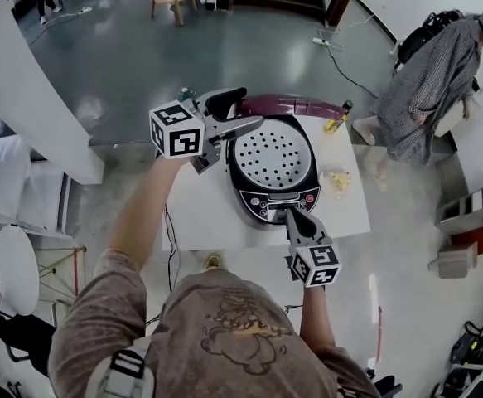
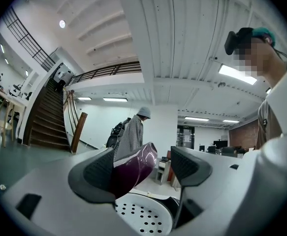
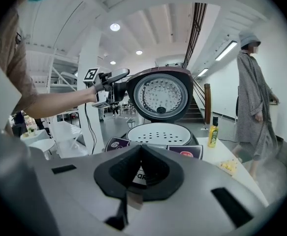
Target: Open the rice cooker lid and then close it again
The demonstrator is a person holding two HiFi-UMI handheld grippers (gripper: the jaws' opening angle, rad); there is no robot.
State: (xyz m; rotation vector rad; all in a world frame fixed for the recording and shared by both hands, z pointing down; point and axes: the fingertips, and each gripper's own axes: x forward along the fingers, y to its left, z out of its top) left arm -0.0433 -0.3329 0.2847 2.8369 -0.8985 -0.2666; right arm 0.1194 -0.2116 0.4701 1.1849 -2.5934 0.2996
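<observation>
We see the rice cooker (image 1: 274,177) on a white table (image 1: 195,218), and its purple lid (image 1: 295,104) is swung up at the cooker's 12 o'clock. The lid's silver underside faces the front, and the perforated inner plate (image 2: 143,218) lies uncovered in the body.

Our left gripper (image 1: 245,113) is raised at the cooker's 10 o'clock, up by the lid's rim. In the left gripper view its jaws are spread wide. The glossy purple edge of the lid passes between them, close against one pad (image 2: 101,173). The other pad is clear of it, so nothing is clamped.

Our right gripper (image 3: 139,173) sits low at the cooker's 6 o'clock, pointing at the control panel (image 1: 278,199). Its jaws are pressed together with nothing between them. From the head view we cannot tell whether the tips touch the panel.

A small yellow bottle (image 1: 336,121) stands on the table at the cooker's 1 o'clock. A pale yellow item (image 1: 337,181) lies at its 3 o'clock. A person in a checked coat (image 1: 427,85) stands on the floor beyond the table, at about 2 o'clock.
</observation>
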